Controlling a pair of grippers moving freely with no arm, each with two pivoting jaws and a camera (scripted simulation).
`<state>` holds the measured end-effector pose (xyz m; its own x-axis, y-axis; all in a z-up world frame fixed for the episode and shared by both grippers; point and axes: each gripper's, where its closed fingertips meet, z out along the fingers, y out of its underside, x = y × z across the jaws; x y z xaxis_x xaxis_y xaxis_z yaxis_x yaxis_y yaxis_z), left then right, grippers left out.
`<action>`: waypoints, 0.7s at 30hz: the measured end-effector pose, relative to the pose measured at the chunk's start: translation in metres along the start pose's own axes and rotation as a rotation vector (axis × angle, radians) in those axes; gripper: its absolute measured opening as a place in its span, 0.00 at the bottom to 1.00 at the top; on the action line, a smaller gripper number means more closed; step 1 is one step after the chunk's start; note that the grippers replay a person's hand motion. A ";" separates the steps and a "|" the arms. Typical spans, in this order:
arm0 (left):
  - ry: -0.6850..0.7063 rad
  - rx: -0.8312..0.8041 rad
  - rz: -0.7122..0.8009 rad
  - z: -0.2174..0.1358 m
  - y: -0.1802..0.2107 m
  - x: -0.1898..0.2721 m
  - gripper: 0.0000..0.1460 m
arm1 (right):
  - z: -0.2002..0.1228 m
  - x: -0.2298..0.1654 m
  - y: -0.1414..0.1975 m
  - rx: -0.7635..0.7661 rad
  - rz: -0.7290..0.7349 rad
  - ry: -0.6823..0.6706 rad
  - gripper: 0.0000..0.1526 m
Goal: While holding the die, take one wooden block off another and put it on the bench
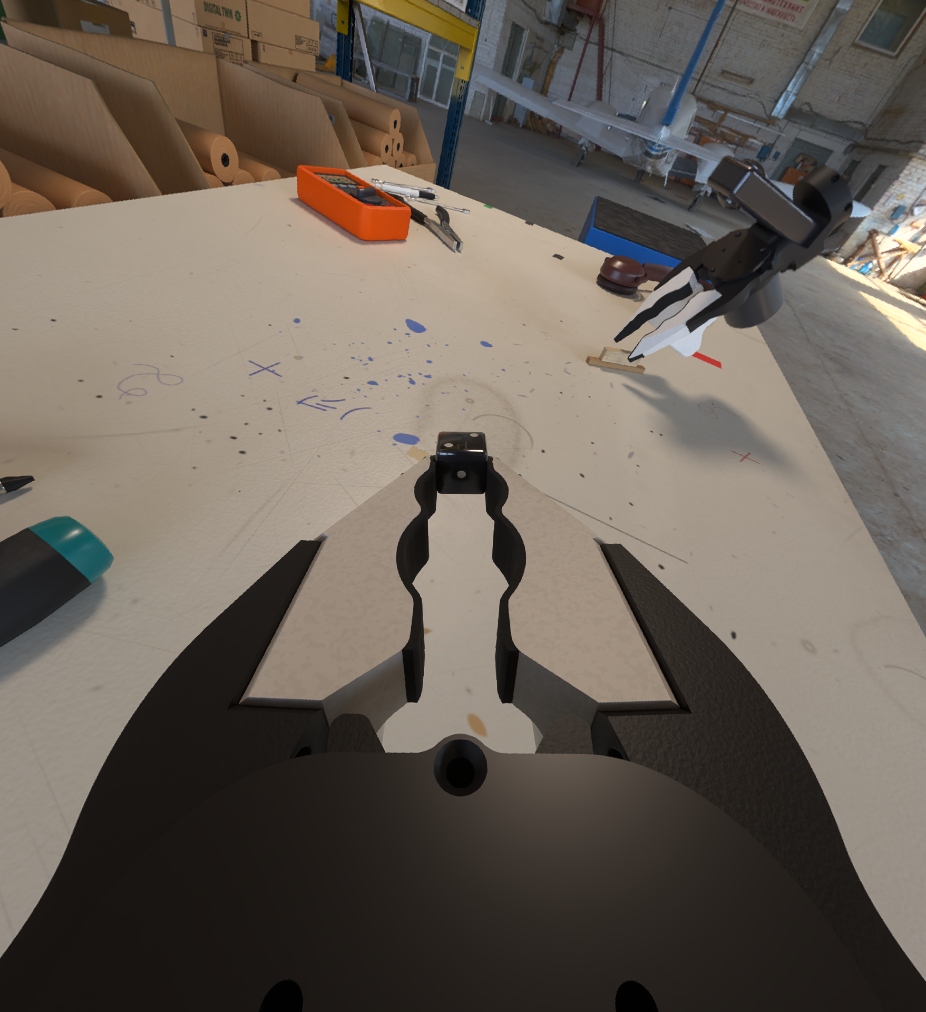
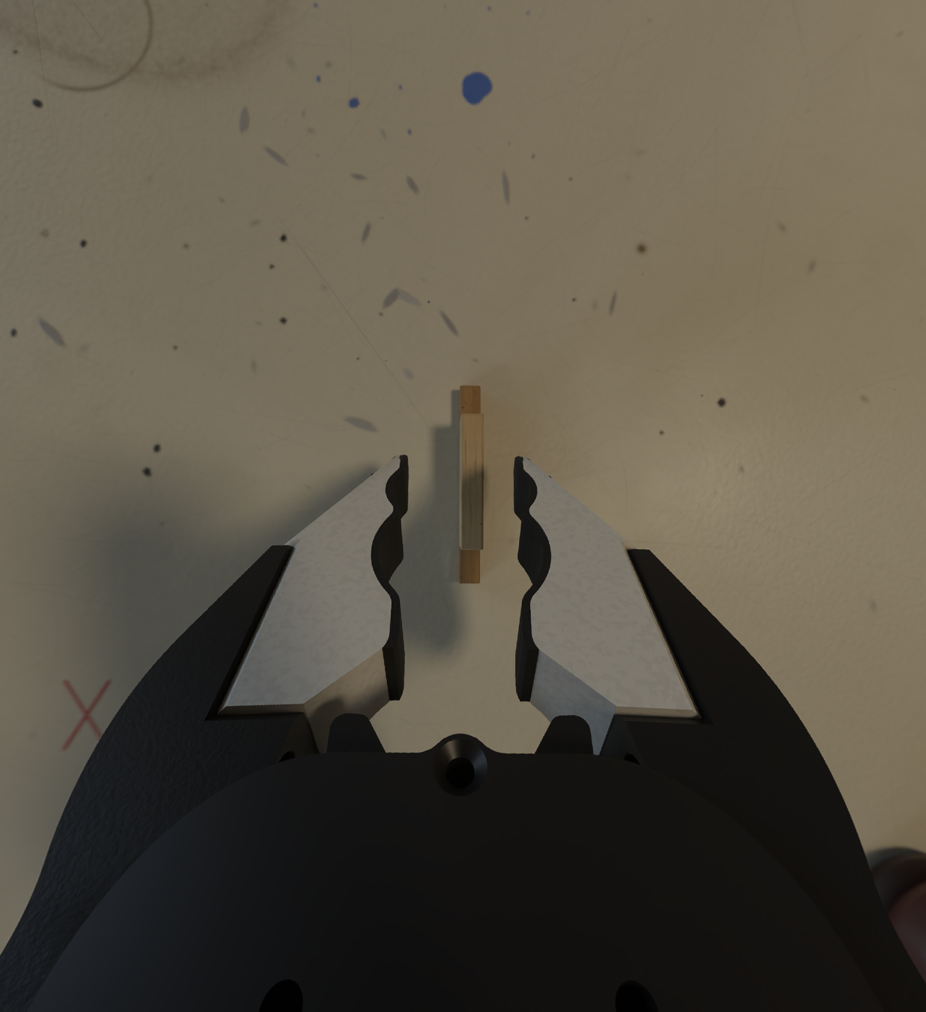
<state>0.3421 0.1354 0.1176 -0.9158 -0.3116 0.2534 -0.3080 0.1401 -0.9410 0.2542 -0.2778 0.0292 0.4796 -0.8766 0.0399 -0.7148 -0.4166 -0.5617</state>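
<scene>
Nearest, the left gripper (image 1: 461, 465) had its jaws clenched on the single black die (image 1: 461, 460), pinched only at the tips, so it might slip. Farther off, the right gripper (image 2: 460, 460) hung with jaws released astride two stacked wooden blocks (image 2: 471, 484) on the counter (image 1: 176, 306); closing low could catch both.

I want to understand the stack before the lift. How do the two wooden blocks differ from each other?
The upper block is pale, almost cream; the lower block is a warmer tan. The upper block is shorter, so the lower block's ends stick out past it at both ends. The upper block rests on the lower block, which lies on the bench. Both are slim, aligned lengthwise, and sit between the open right gripper's fingers.
</scene>
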 end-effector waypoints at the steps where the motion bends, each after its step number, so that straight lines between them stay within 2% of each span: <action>1: 0.001 0.000 0.000 0.000 0.000 0.000 0.11 | 0.001 0.001 0.003 0.031 -0.007 0.009 0.25; 3: 0.001 -0.004 0.004 0.001 0.001 0.001 0.11 | 0.003 0.003 0.006 0.066 -0.021 0.040 0.24; 10: -0.012 -0.009 0.005 0.001 0.002 -0.002 0.11 | 0.012 0.004 0.012 0.100 -0.029 0.026 0.09; 11: -0.012 -0.009 0.005 0.001 0.002 -0.002 0.11 | 0.012 0.005 0.012 0.093 -0.035 0.035 0.06; 13: -0.014 -0.011 0.006 0.001 0.002 -0.003 0.11 | 0.012 0.003 0.009 0.052 -0.038 0.024 0.06; 16: -0.015 -0.012 0.006 0.001 0.003 -0.003 0.11 | 0.005 0.005 0.003 -0.145 -0.080 0.036 0.06; 21: -0.005 -0.012 0.009 0.002 0.002 0.001 0.11 | -0.017 0.005 0.011 -0.751 -0.072 -0.061 0.06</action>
<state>0.3412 0.1336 0.1150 -0.9173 -0.3151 0.2435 -0.3026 0.1541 -0.9406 0.2401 -0.2906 0.0378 0.5499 -0.8353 -0.0032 -0.8248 -0.5436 0.1556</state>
